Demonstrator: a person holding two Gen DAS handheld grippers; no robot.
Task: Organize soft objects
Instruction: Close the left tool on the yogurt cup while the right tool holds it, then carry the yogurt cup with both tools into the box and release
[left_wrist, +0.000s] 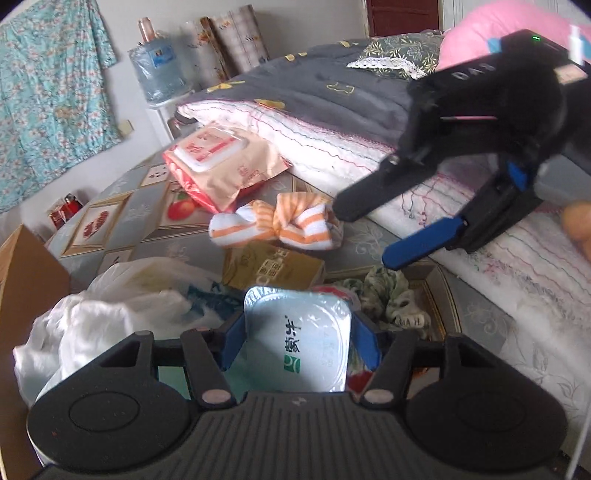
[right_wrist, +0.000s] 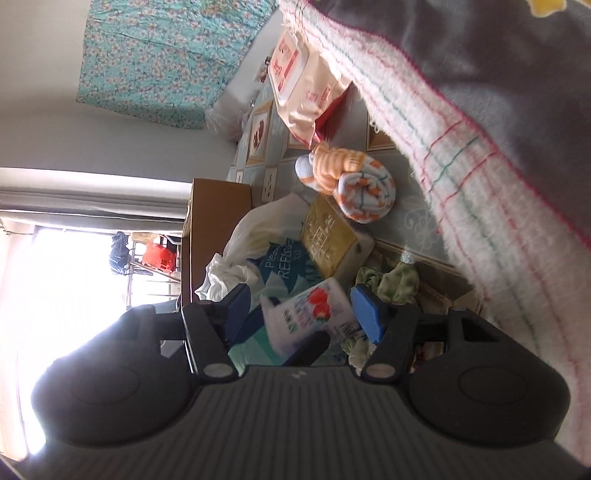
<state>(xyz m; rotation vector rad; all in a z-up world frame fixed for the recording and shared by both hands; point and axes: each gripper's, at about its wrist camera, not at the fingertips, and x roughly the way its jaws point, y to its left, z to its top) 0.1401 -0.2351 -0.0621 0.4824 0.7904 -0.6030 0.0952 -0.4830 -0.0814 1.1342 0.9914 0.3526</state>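
My left gripper (left_wrist: 299, 339) is shut on a yogurt cup (left_wrist: 295, 347) with a foil lid, both blue pads against its sides. The same cup (right_wrist: 314, 314) shows a strawberry print in the right wrist view, with one black left finger (right_wrist: 306, 345) under it. My right gripper (left_wrist: 364, 236) hangs open above and to the right of the cup, nothing held; in its own view its pads (right_wrist: 369, 314) frame the cup without touching it. A rolled orange-and-white striped towel (left_wrist: 277, 221) (right_wrist: 351, 184) lies on the patterned surface. A green crumpled cloth (left_wrist: 391, 299) (right_wrist: 399, 280) lies right of the cup.
A wet wipes pack (left_wrist: 221, 166), a gold box (left_wrist: 273, 266) and white plastic bags (left_wrist: 110, 302) crowd the surface. A cardboard box (left_wrist: 22, 277) stands at the left. A folded quilt (left_wrist: 332, 122) with a pink pillow (left_wrist: 491, 33) runs along the right.
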